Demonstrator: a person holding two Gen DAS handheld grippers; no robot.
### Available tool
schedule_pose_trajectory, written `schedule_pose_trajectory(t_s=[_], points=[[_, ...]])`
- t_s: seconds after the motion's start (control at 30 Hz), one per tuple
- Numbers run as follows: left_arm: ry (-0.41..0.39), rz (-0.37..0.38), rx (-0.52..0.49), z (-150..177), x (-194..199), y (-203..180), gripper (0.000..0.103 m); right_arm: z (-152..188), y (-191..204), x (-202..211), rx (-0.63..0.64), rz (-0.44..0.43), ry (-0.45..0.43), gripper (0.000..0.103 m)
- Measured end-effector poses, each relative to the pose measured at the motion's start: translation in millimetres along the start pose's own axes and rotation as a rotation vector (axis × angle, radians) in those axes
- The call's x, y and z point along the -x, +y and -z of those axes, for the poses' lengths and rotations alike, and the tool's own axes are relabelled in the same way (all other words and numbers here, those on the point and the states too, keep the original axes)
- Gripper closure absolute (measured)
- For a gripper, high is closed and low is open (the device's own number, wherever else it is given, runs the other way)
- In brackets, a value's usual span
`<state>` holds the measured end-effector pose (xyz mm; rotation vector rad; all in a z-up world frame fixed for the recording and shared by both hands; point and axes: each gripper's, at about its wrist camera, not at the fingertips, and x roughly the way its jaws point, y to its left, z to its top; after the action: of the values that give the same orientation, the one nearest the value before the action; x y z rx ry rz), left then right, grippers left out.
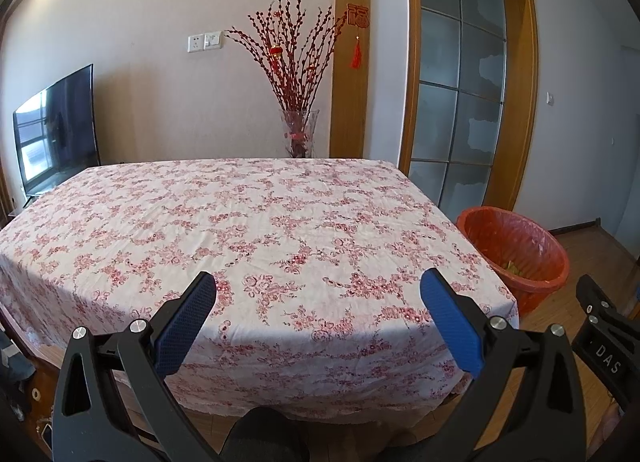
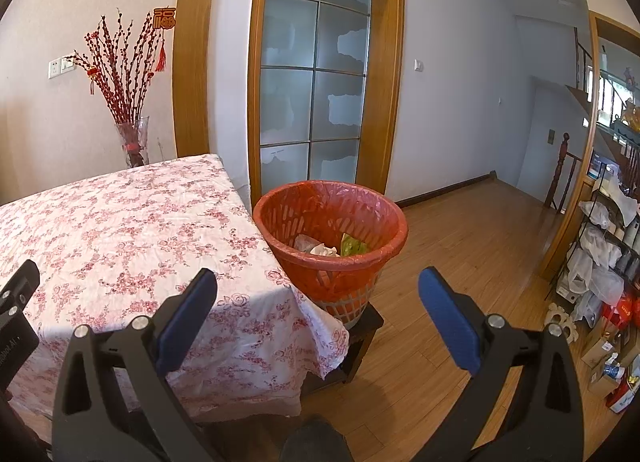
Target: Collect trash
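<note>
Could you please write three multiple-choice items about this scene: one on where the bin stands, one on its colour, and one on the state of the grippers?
1. Where is the bin?
A. On the table
B. On a low stool beside the table corner
C. Behind the glass door

2. What colour is the bin?
A. Orange-red
B. Blue
C. Grey

3. How are the two grippers?
A. Both open and empty
B. Both shut on paper
C. Left shut, right open

Answers: 1 B, it sits on a dark stool by the table; 2 A, its wall and liner are orange-red; 3 A, the left gripper and right gripper show spread fingers holding nothing.
</note>
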<state>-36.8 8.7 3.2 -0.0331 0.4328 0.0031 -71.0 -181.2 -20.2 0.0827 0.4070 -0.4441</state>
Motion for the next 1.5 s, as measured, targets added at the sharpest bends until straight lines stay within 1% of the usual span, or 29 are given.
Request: schedule_pose_trajectory(t_s=[0.93,1.5], points=[[-0.008,-0.001,0.002,-1.2,1.7,0.7,0.003,3.2,0.8,-0.9,-0.001,-0.004,0.004,0.004],[0.002,0.004,-0.002,-1.5,-1.9,0.4,0.003,5.2,-0.3,-2.8,-0.002,-0.007,0.01,0.004]])
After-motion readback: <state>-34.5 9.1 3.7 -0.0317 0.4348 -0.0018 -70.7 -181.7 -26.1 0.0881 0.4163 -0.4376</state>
